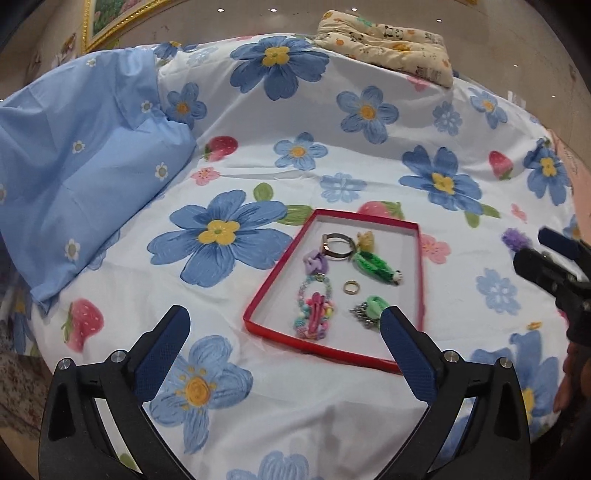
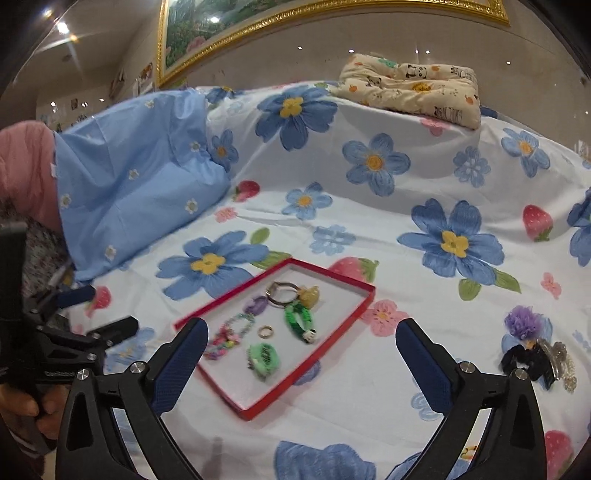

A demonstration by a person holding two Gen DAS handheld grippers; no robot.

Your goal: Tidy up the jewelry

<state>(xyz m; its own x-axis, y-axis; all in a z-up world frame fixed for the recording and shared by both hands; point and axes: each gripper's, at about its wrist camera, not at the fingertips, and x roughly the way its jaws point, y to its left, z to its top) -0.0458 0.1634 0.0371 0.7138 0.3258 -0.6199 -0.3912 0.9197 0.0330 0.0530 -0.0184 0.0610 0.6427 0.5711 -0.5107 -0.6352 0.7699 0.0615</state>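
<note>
A shallow red tray (image 1: 365, 218) (image 2: 332, 273) lies on the flowered bedspread. It holds a metal key ring (image 1: 338, 245), a gold ring (image 1: 350, 287) (image 2: 265, 331), a bead bracelet (image 1: 314, 291), a pink hair clip (image 1: 318, 308), a fuzzy green piece (image 1: 369, 264) and a green clip (image 2: 264, 356). My left gripper (image 1: 285, 313) hangs open above the tray's near edge with nothing between its pads. My right gripper (image 2: 303, 325) is also open and empty over the tray. To the right, on the sheet, lie a purple pompom (image 2: 524, 321), a black scrunchie (image 2: 524, 362) and a silver chain (image 2: 561, 360).
A light blue pillow (image 1: 85, 166) lies at the left and a folded cream quilt (image 1: 391, 44) at the far end of the bed. A gold-framed picture (image 2: 295, 14) hangs on the wall behind. A hand (image 2: 22, 406) grips the left gripper's handle.
</note>
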